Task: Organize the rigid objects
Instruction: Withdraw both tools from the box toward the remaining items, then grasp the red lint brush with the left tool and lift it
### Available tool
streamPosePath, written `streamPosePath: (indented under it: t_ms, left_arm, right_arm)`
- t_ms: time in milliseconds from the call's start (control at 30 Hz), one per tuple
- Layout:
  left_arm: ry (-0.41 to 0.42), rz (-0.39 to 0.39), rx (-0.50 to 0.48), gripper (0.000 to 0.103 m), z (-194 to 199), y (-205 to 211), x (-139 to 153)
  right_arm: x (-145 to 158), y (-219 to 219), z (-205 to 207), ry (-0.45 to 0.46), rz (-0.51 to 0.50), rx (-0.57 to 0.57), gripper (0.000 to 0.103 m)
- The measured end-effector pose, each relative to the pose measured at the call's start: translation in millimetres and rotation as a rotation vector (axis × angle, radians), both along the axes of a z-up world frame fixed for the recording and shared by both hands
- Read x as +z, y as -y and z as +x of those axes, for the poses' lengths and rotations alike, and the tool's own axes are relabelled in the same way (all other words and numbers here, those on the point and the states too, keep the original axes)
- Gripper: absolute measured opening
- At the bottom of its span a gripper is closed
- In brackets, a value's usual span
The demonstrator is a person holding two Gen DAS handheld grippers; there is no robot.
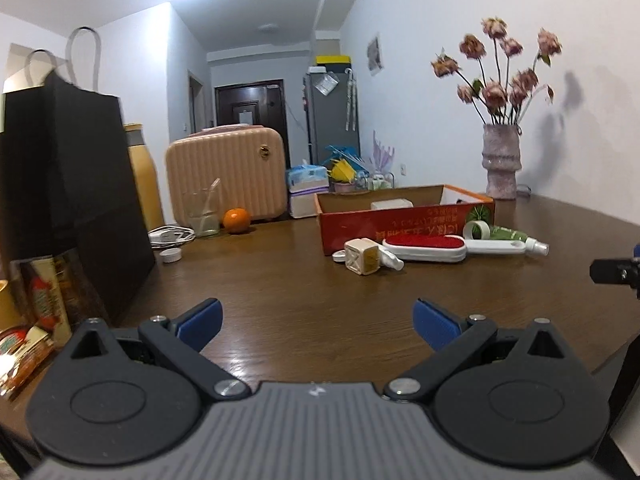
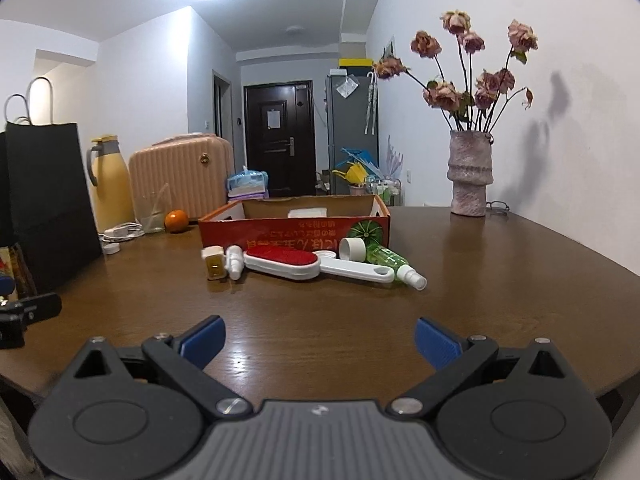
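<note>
A red cardboard box [image 1: 404, 224] [image 2: 294, 230] stands open on the brown table, with a white item inside. In front of it lie a red-and-white lint brush [image 1: 424, 247] [image 2: 288, 263], a small white-and-yellow bottle [image 1: 362, 261] [image 2: 214, 266], a white spray bottle [image 1: 390, 260] [image 2: 235, 266], a green spray bottle [image 1: 508, 236] [image 2: 390, 262] and a white cap [image 1: 476, 230] [image 2: 352, 249]. My left gripper [image 1: 318, 318] hovers open over the near table, well short of them. My right gripper [image 2: 320, 338] is open too, nothing between its fingers.
A black paper bag [image 1: 60, 184] [image 2: 48, 200] stands at the left, with snack packets [image 1: 32, 320] beside it. Behind are a yellow jug [image 2: 108, 184], a pink case [image 1: 228, 176], a glass [image 1: 202, 214], an orange [image 1: 237, 220] and a charger cable [image 1: 170, 236]. A vase of dried flowers [image 2: 468, 172] stands back right.
</note>
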State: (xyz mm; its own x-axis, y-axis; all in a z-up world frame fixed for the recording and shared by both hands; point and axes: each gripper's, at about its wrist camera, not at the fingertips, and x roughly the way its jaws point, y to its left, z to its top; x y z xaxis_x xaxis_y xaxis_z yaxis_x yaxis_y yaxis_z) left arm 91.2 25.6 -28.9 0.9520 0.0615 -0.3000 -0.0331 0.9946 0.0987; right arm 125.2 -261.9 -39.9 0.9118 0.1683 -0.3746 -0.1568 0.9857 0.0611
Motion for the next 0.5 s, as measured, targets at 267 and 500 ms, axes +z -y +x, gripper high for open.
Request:
streamPosePath:
  t_ms: [267,500]
  left_arm:
    - [-0.085,-0.127,-0.125,0.103,93.0,16.7,21.0]
    - [-0.089,-0.053,-0.238,0.103,194.0,64.3,12.3]
  right_arm:
    - [-2.4,36.9,93.6,-0.097,0.156,0.064,0.071]
    - [-13.8,54.0,183.0,-0.196,0.208,0.043,0.065]
